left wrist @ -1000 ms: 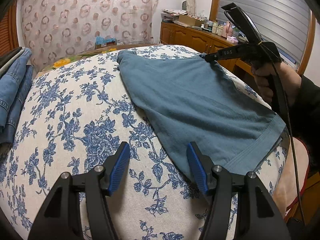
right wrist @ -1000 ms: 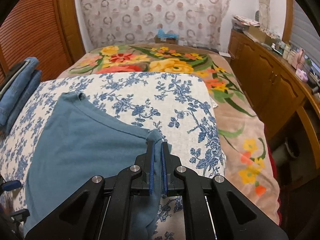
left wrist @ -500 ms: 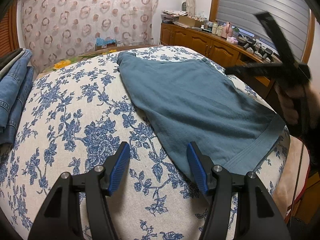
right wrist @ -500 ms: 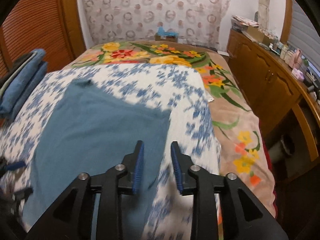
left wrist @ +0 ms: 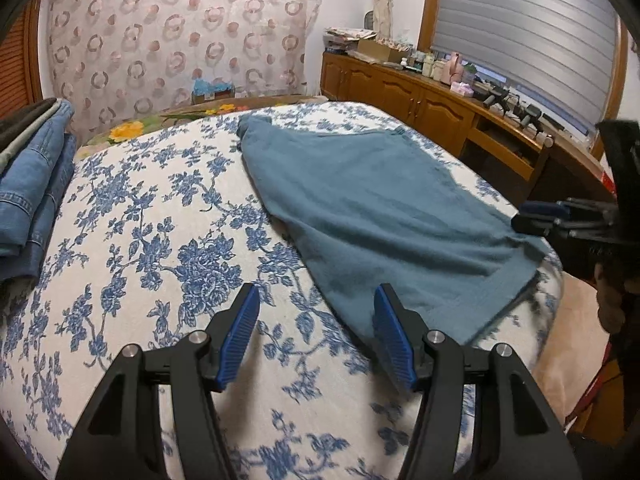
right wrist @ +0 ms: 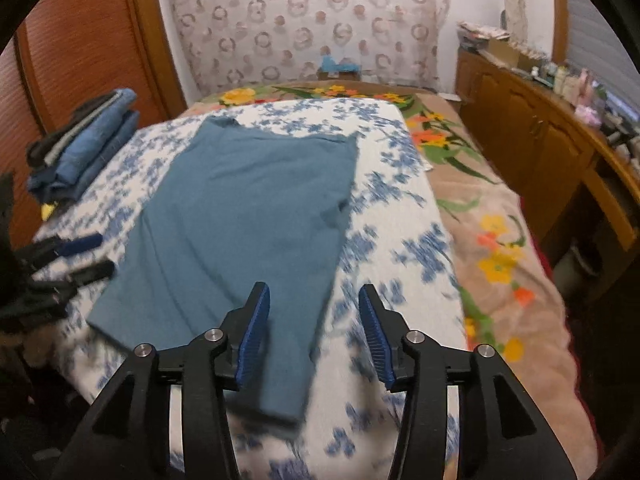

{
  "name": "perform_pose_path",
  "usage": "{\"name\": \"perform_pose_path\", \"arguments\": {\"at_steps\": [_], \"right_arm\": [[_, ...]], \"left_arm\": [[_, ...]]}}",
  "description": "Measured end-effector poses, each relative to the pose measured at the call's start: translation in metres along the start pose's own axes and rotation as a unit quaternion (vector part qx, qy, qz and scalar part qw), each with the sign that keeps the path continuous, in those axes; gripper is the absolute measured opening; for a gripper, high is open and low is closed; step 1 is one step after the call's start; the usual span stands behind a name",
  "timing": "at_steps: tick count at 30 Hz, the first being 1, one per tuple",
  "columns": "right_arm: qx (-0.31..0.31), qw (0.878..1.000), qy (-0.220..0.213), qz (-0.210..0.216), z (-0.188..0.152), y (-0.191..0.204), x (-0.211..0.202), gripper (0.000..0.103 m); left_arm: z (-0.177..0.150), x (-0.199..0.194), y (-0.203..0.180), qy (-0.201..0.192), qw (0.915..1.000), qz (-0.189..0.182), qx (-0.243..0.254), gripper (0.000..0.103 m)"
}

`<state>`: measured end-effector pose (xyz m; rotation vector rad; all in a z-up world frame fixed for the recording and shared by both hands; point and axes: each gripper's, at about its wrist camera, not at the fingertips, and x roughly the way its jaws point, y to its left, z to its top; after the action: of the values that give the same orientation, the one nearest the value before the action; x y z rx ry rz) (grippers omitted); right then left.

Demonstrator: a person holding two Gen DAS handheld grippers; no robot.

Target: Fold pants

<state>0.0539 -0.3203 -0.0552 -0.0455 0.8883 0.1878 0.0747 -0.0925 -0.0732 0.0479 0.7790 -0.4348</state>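
Now the right gripper (right wrist: 314, 330) is seen spread wide and empty above the near hem, the pinched corner having been released. The left gripper (left wrist: 316, 338) is likewise parted, holding nothing. The teal pants (right wrist: 248, 216) lie flat, apparently folded lengthwise, on the floral-covered bed (left wrist: 132, 240).

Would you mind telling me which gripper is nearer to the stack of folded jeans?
Left. The left gripper hovers open over the floral cover beside the teal pants, on the side where the folded jeans lie. The right gripper, also open, is across the pants from them.
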Motion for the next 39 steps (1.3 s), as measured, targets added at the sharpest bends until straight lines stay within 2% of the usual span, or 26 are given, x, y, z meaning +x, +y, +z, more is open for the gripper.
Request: {"name": "perform_pose_path", "arguments": {"at_steps": [9,19,28,32,39], "right_arm": [[0.027,0.999,-0.017,0.027,-0.026,-0.003,-0.02,0.05],[0.039,0.999,-0.014,0.034,-0.037,0.0,-0.018,0.05],[0.038,0.998,-0.018,0.037,-0.035,0.003,-0.019,0.05],[0.038,0.998,-0.024,0.036,-0.034,0.004,-0.022,0.05],[0.041,0.998,-0.026,0.039,-0.034,0.003,-0.025,0.05]], "left_arm": [[-0.012,-0.011,-0.023,-0.007,0.9993,-0.034,0.012,0.059],[-0.023,0.002,-0.034,0.023,0.998,-0.057,0.013,0.033],[-0.026,-0.005,-0.034,0.008,0.9978,-0.063,0.021,0.014],[-0.024,-0.014,-0.029,-0.001,0.9973,-0.071,0.018,0.013],[-0.026,-0.01,-0.027,0.01,0.9973,-0.071,0.014,0.013]]}}
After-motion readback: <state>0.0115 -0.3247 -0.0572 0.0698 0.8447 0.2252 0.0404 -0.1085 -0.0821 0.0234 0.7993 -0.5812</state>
